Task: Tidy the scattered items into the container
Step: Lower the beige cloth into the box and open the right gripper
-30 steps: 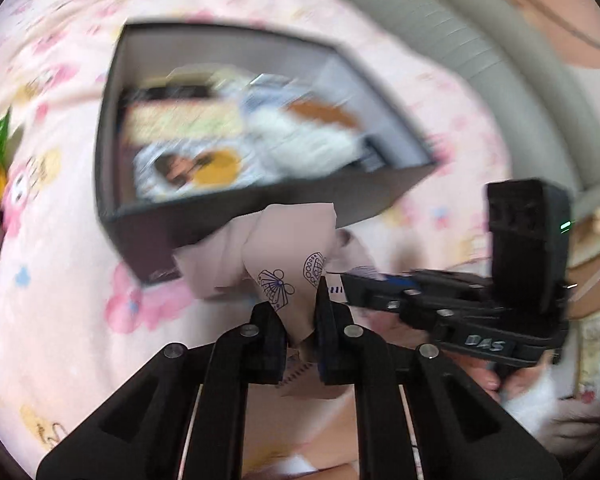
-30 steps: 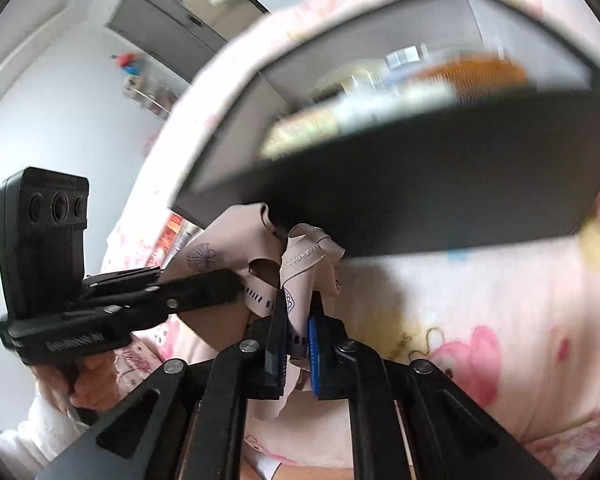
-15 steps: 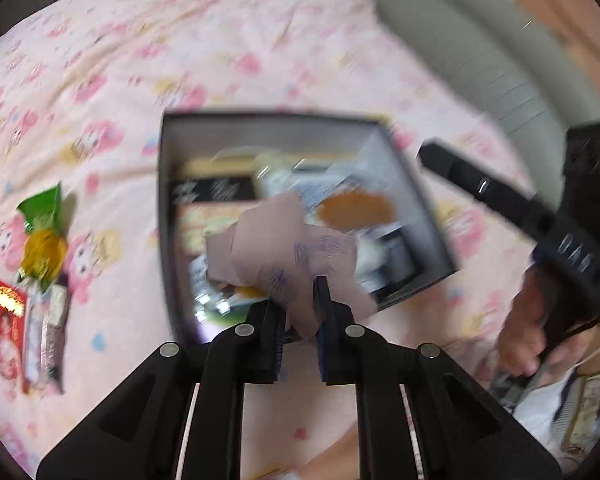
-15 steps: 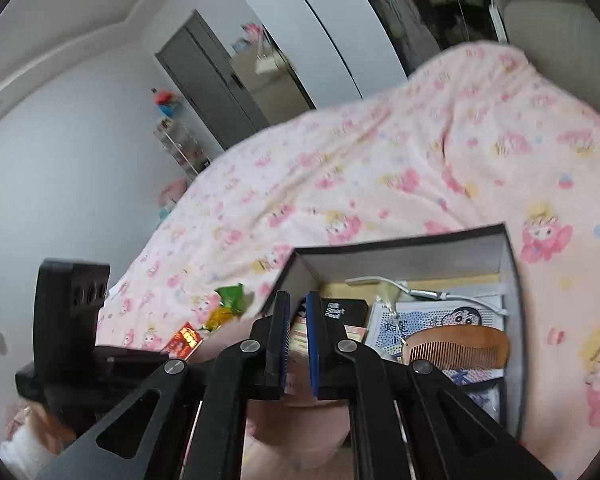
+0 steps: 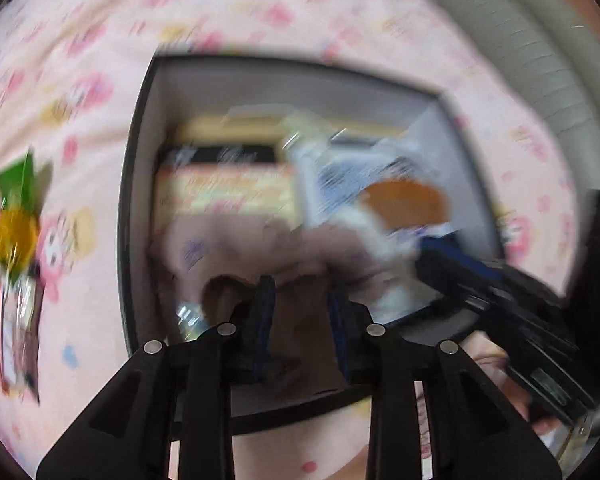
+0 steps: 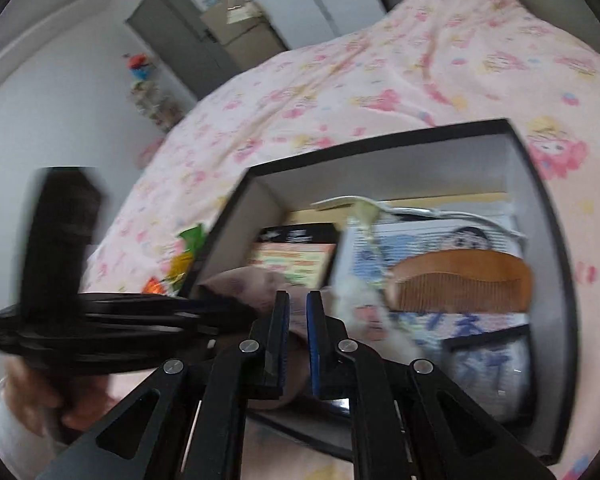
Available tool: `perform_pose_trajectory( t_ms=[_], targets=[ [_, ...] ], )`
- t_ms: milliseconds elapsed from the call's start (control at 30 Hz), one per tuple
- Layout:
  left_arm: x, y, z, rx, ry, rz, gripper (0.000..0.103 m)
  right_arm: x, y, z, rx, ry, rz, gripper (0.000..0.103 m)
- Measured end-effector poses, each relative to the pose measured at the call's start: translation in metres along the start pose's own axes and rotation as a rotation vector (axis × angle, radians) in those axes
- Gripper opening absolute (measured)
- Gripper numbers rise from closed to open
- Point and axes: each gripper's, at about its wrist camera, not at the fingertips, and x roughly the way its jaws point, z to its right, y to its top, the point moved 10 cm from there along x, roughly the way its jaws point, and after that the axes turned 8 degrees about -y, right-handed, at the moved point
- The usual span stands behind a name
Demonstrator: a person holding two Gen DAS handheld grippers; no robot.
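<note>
Nearest to us, our left gripper (image 5: 302,292) points steeply down over the near part of the box (image 5: 138,184). Its jaws are opening, with the pink cloth (image 5: 236,252) between them; blur keeps us from telling whether the pads still press on it. The cloth lies crumpled inside the box at its near side, spreading roughly left to right across the box. Its printed marks are smeared and unreadable.

Our right gripper (image 6: 296,300) has its fingers pressed nearly together with nothing between them. Its tips sit just above the cloth (image 6: 252,280), whose near end is hidden behind the fingers.

Further in, a wooden comb (image 6: 460,284) lies with its long axis across the box, teeth facing us, resting on a blue-and-white printed packet (image 6: 420,240). A black booklet (image 6: 300,236) lies beside it; its lettering is too blurred to read.

Outside the box, to its left, snack packets (image 5: 14,216) lie on the pink bedspread (image 5: 80,40), partly cut off by the frame edge. Beyond the bed, a grey door (image 6: 180,36) stands in the far wall.
</note>
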Motion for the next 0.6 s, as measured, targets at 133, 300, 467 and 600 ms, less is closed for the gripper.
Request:
perform_pose_trajectory(
  t_ms=[133, 300, 467, 600],
  targets=[
    [-0.006, 0.001, -0.004, -0.018, -0.019, 0.011, 0.027, 0.018, -0.016, -0.015, -0.055, 0.008, -0.086, 0.008],
    [-0.017, 0.024, 0.002, 0.015, -0.015, 0.089, 0.040, 0.021, 0.005, 0.025, 0.019, -0.212, -0.039, 0.008],
    [0.014, 0.009, -0.006, -0.008, -0.005, -0.042, 0.039, 0.026, 0.000, -0.010, -0.010, 0.060, -0.114, 0.008],
    [0.014, 0.003, -0.001, 0.046, 0.051, -0.065, 0.039, 0.042, -0.007, 0.013, -0.035, -0.146, -0.131, 0.008]
  ],
)
